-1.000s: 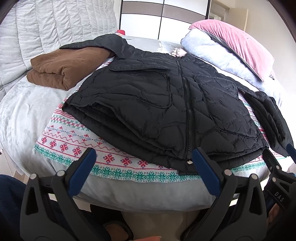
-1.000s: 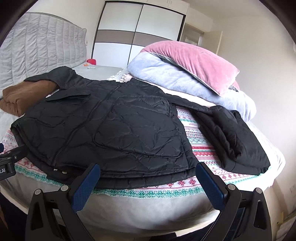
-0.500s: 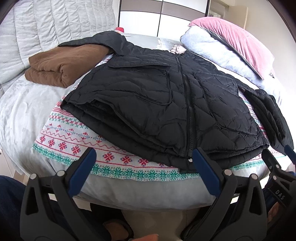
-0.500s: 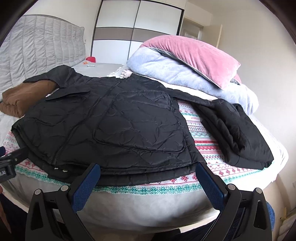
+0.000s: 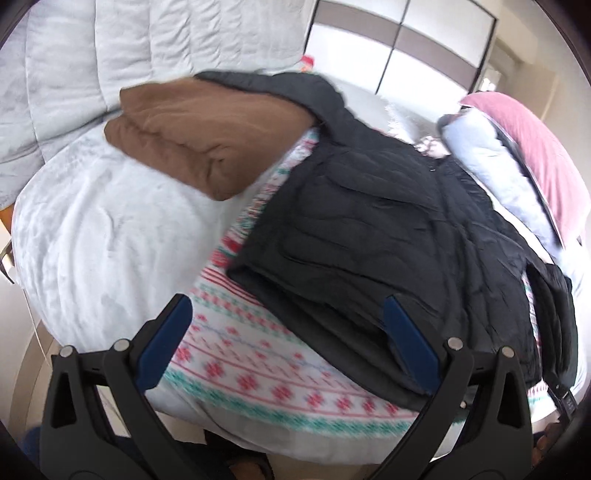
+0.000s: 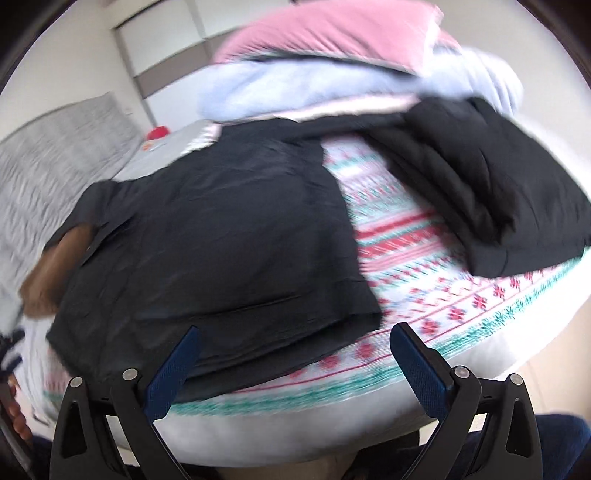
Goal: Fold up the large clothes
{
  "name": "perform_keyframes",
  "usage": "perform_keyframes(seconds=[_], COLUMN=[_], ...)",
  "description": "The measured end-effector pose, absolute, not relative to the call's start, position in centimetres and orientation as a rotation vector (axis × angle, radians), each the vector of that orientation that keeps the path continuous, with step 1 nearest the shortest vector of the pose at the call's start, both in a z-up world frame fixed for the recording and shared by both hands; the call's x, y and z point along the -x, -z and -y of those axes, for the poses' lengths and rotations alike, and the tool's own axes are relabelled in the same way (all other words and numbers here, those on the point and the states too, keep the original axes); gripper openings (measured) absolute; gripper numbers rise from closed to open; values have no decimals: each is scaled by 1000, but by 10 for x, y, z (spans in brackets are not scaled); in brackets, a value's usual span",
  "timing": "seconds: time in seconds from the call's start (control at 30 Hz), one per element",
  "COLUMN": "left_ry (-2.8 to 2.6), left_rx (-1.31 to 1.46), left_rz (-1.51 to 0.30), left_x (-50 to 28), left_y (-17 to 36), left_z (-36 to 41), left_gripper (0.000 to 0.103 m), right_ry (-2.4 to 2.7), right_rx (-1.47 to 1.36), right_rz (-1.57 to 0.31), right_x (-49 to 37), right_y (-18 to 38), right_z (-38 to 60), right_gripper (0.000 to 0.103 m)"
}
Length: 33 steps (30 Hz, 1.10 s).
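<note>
Quilted black jacket [image 5: 388, 236] is seen spread flat on a patterned blanket [image 5: 258, 365] over the foot of a bed; its hem lies nearest both tools, its collar farthest. In the left wrist view the left gripper [image 5: 291, 336] is held with its blue-padded fingers [image 5: 164, 343] set wide apart and nothing between them; the left pad is over the red-and-green blanket band, while the right pad is seen against the jacket's lower hem, though contact cannot be judged. In the right wrist view, which is blurred, the right gripper [image 6: 295, 363] is likewise spread wide and empty; its left pad overlaps the hem of the jacket [image 6: 221, 236], its right pad is placed over bare blanket [image 6: 424, 266] beside the jacket's corner. Farther off on the right, the jacket's sleeve [image 6: 491, 184] is seen bunched on the blanket, apart from the body panel. On the left, a folded brown garment [image 5: 207, 136] is laid on the pale grey bedding [image 5: 92, 240], with the jacket's other sleeve draped across its far edge. Beyond the collar, a pale blue duvet [image 6: 314, 88] is piled, with a pink pillow [image 6: 332, 33] on top; a wardrobe [image 5: 402, 48] is seen at the far wall.
</note>
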<state>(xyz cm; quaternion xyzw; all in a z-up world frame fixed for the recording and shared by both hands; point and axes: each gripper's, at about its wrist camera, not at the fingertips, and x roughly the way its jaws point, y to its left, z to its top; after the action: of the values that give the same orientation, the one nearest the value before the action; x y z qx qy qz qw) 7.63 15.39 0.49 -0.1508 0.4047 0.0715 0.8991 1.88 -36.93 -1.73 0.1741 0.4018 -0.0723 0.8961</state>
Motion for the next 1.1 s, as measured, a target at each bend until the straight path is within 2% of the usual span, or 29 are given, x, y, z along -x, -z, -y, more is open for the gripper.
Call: perform_keyframes(seconds=[0.07,0.1,0.13,0.27,0.3,0.33,0.37,0.4,0.43,0.47,0.5,0.67,0.8,0.9,0.97,1.0,1.03,1.07,1.1], left_ry=[-151,-149,-149,-151,-148,-139,-125,-113,-109,-98,-79,-1,-21,-76,-97,-116,-129,-139,-137], left_rx=[331,343,360,407,429,449,472,470,448,422,410,391,277,262,270,273,271,265,252], left_rz=[-869,-893,-922,-1004,-1021,-1032,-1047,-1061,-1067,-1064,-1059,-1003,-997,-991,-964,-939,-920,-895,-867], left_x=[-88,-93,-100,-130,-137,-144,-151,-156,-160,-162,-162,-126,-112,-113,-110,-109,-106,-109,-111], left_y=[3,9,15,41,47,51,56,61,62,61,59,41,37,29,21,13,7,-1,-11], left_z=[-163,-166,-168,-175,-176,-177,-177,-174,-171,-168,-167,-173,-164,-169,-177,-180,-180,-177,-173], left_gripper=[103,102,97,77,74,66,51,43,29,12,10,8,8,11,18,21,29,40,45], right_ry=[154,149,143,158,150,137,122,116,116,123,133,227,281,315,345,366,379,395,408], right_rx=[-452,-496,-525,-506,-500,-503,-511,-512,-501,-487,-468,-367,-251,-131,-71,-41,-18,5,29], right_rz=[-859,-879,-899,-962,-973,-981,-985,-982,-979,-968,-951,-891,-913,-889,-839,-804,-772,-741,-713], right_x=[-26,-29,-33,-49,-52,-55,-57,-58,-58,-58,-55,-46,-49,-50,-48,-47,-47,-48,-51], right_y=[26,32,38,53,56,57,59,58,56,52,47,25,24,12,-2,-11,-20,-28,-37], right_z=[390,397,402,401,399,398,399,400,400,401,403,412,403,384,377,374,372,369,366], right_gripper=[88,76,66,46,33,17,12,9,7,6,5,4,5,10,21,32,44,48,50])
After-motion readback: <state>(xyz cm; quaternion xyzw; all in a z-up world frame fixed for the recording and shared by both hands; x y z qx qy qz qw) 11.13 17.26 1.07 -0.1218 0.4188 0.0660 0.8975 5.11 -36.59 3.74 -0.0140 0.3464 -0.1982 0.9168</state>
